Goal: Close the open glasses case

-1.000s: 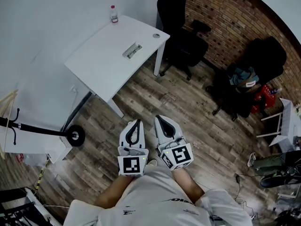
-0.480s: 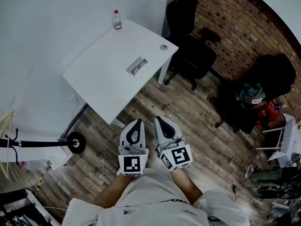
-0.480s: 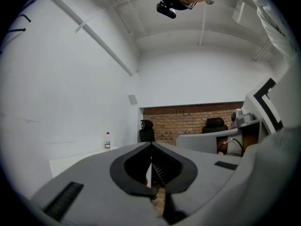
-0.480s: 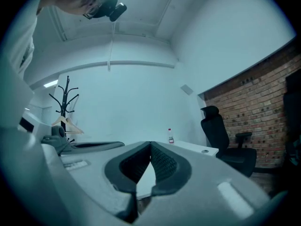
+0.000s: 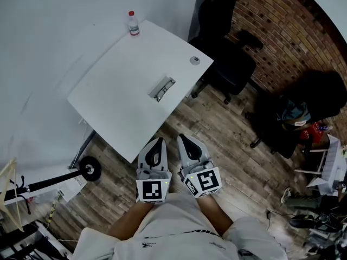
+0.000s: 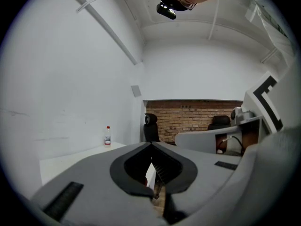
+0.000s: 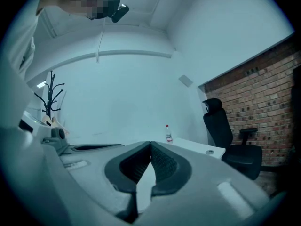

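The left tool [image 5: 158, 141] and the right tool [image 5: 182, 138] are both closed and hold nothing. The desk [image 5: 108, 96] has come nearer than a second ago, so the approach is under way. The open glasses case [image 5: 162, 88] lies on the desk, well ahead of both tools.

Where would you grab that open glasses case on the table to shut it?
Likely the lid's long edge, from the near edge of the table: the glasses case lies long, narrow and open close to it. Which half is the lid I cannot tell.
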Demonstrator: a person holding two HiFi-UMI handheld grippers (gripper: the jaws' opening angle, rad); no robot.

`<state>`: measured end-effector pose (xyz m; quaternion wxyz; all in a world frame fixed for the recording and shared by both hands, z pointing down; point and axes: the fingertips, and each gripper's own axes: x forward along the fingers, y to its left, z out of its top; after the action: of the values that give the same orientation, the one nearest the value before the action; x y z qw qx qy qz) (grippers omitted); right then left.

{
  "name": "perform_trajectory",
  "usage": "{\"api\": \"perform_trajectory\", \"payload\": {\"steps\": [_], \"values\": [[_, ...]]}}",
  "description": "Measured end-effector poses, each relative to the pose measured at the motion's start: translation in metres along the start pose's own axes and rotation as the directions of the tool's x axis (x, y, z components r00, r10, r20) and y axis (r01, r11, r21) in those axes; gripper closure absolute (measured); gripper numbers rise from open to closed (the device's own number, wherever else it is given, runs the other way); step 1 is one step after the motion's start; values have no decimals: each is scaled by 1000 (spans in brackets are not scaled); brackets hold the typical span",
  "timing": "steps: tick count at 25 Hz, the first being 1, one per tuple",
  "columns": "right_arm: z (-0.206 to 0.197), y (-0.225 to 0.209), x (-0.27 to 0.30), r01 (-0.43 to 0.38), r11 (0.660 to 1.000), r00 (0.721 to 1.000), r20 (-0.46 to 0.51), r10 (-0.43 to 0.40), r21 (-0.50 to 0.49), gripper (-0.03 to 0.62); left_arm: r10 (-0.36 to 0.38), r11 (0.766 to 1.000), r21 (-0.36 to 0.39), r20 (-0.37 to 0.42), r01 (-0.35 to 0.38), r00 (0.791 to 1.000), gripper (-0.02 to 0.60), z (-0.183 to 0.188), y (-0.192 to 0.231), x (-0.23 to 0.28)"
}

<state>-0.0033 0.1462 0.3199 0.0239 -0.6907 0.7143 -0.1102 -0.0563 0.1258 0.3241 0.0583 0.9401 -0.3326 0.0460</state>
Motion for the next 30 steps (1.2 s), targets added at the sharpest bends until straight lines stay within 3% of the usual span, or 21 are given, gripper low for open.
{"api": "perform_trajectory", "payload": {"steps": [7,15,21,30], "values": [[8,-13,71,11,1000,1000,-30,-11,-7,594,-11,1000,-23,-17,10,1000,583,6,47,51],[6,-25,111,19,1000,998,-60,-20,-18,594,-5,999,-53,-34,3,999,583,0,75,83],[-3,-47,131,-11,1000,995,-95,10,-7,594,35,998,-57,-54,-38,998,583,-10,81,106],[-5,-106,182,-123,992,979,-163,120,-10,594,153,985,-68,-103,-161,983,583,-27,83,166]]}}
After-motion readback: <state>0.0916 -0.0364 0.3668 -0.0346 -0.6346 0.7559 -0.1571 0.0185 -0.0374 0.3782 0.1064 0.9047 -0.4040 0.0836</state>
